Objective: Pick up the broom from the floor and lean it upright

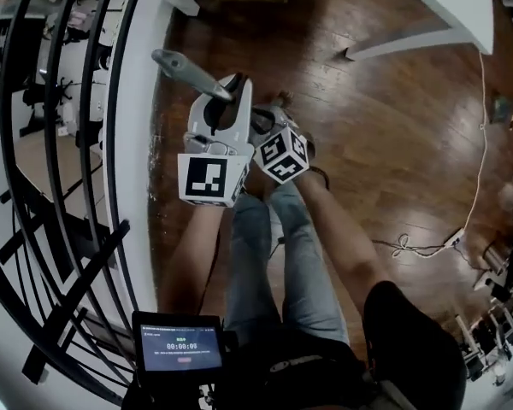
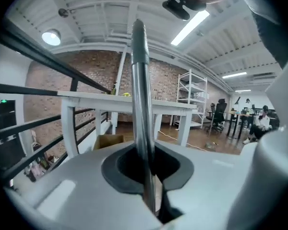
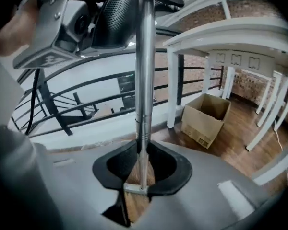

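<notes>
The broom's shiny metal handle (image 2: 140, 95) stands nearly upright and runs between the jaws of my left gripper (image 2: 151, 181), which is shut on it. In the right gripper view the same handle (image 3: 145, 80) passes down through the dark notch of my right gripper (image 3: 140, 176), also shut on it, just below the left gripper (image 3: 62, 28). A pale crosspiece at the pole's lower end shows through the gap. From the head view both grippers, left (image 1: 221, 109) and right (image 1: 269, 126), are raised close together, and the handle's grey top end (image 1: 181, 69) sticks out up-left.
A black railing (image 1: 60, 186) and white ledge run along the left. White tables (image 1: 445, 7) stand at the back, and a cardboard box (image 3: 206, 114) sits under one. A white cable (image 1: 470, 203) trails over the wooden floor. The person's legs (image 1: 282, 263) are below the grippers.
</notes>
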